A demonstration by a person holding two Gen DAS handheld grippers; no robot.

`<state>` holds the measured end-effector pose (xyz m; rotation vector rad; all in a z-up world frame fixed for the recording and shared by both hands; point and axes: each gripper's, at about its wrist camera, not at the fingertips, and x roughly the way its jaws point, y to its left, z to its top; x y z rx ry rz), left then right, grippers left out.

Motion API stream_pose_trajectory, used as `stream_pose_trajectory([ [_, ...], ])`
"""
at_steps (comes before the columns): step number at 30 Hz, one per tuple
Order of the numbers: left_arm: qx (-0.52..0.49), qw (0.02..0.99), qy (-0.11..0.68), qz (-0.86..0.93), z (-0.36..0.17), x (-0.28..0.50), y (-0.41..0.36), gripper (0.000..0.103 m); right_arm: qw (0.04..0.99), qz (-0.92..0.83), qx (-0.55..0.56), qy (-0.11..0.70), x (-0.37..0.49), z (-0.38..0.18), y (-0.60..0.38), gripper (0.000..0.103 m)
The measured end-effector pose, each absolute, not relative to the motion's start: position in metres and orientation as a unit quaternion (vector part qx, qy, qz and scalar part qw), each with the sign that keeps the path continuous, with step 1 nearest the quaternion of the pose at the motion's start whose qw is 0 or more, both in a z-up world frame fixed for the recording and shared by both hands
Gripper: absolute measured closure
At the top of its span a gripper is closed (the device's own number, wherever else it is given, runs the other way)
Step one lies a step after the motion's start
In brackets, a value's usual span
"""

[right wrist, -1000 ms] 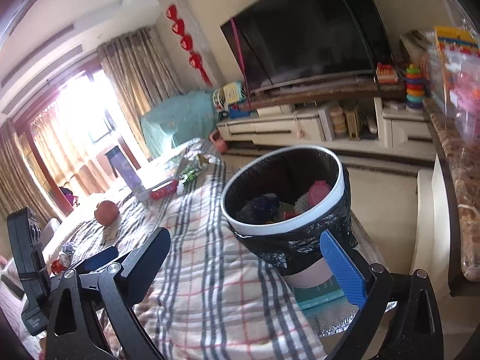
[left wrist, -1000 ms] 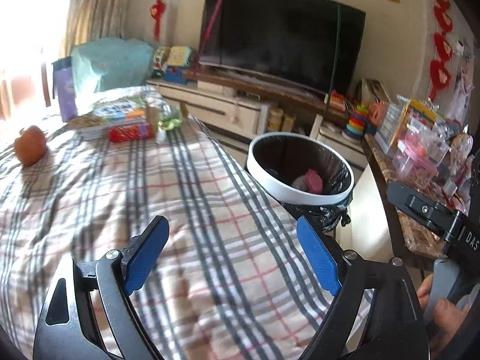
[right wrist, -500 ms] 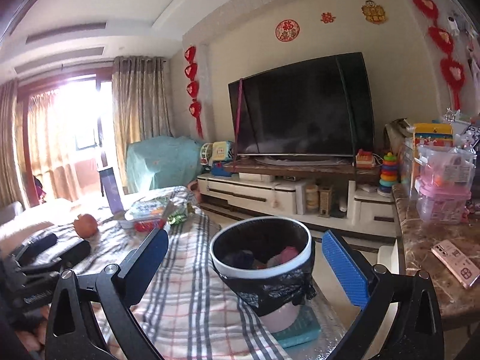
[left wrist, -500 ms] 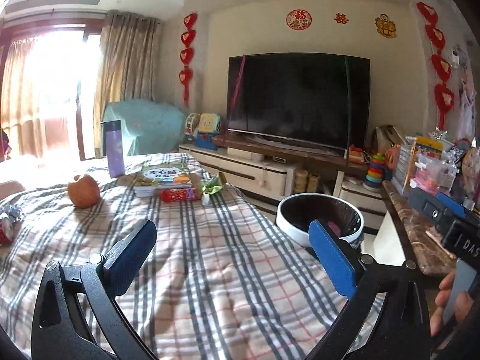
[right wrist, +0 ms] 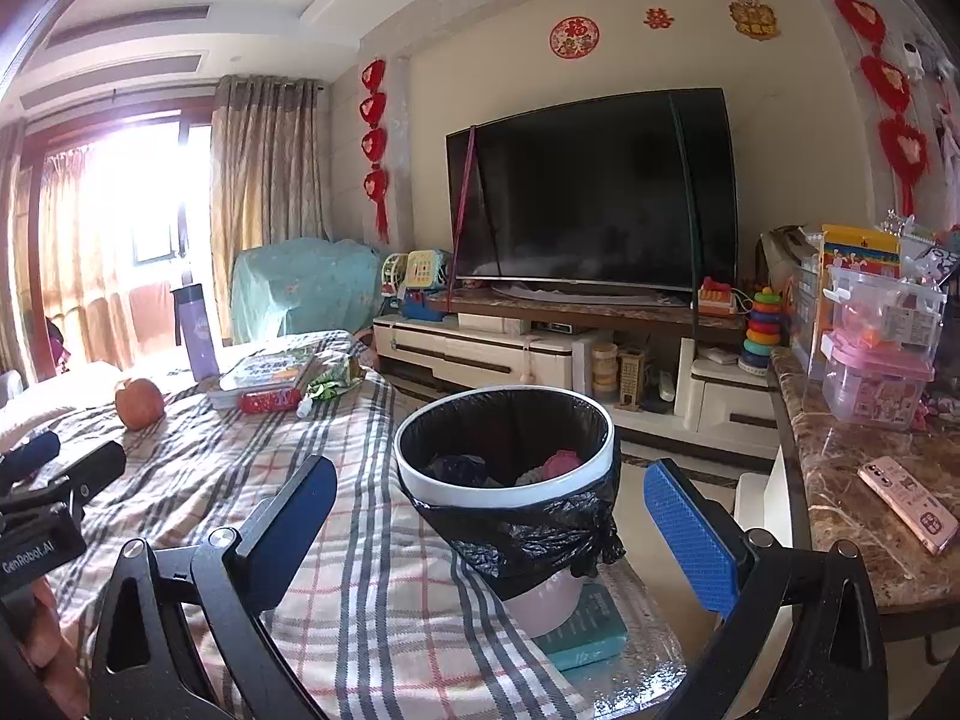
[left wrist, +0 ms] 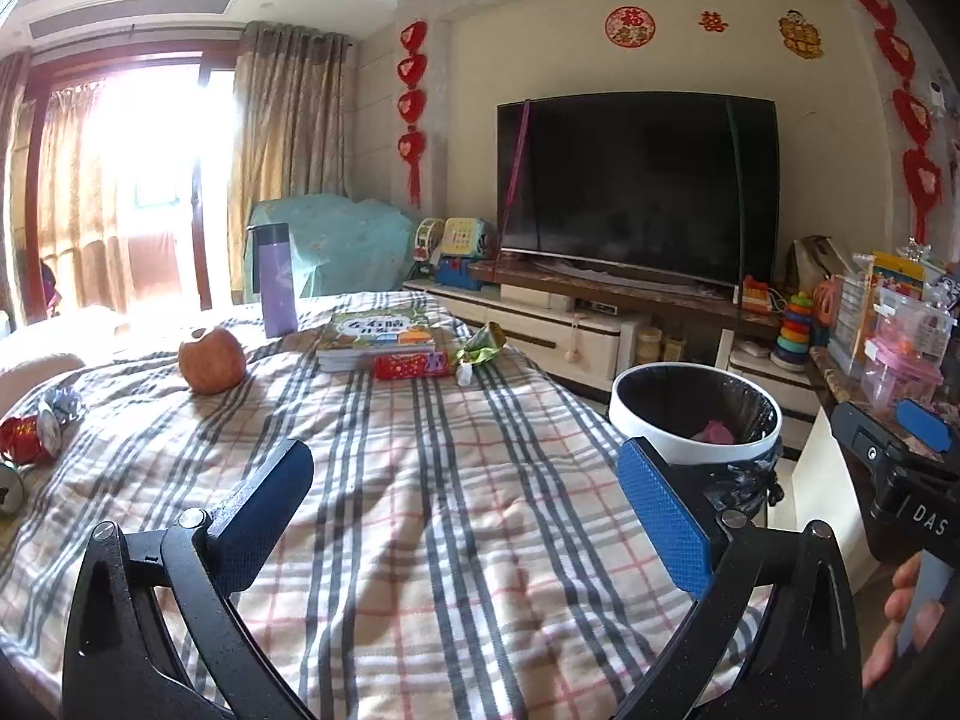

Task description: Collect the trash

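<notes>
Now both grippers, left and right, fingers wide and empty, likely seek more trash: green wrapper next.

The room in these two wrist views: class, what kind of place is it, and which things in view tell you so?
Most likely a home living room: a large television on a low media cabinet, curtains at a bright window, and children's toys such as a stacking-ring toy.
</notes>
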<state>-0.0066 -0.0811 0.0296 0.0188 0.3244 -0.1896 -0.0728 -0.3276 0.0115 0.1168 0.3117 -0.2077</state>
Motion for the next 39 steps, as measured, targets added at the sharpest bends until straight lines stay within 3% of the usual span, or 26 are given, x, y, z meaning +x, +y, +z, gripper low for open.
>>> stream_pose_trajectory([
  [39,0.022,0.984,0.159,-0.072,0.023,-0.011,-0.080,0.000,0.985,-0.094,0.049,0.137,-0.080,0.009,-0.317,0.000],
])
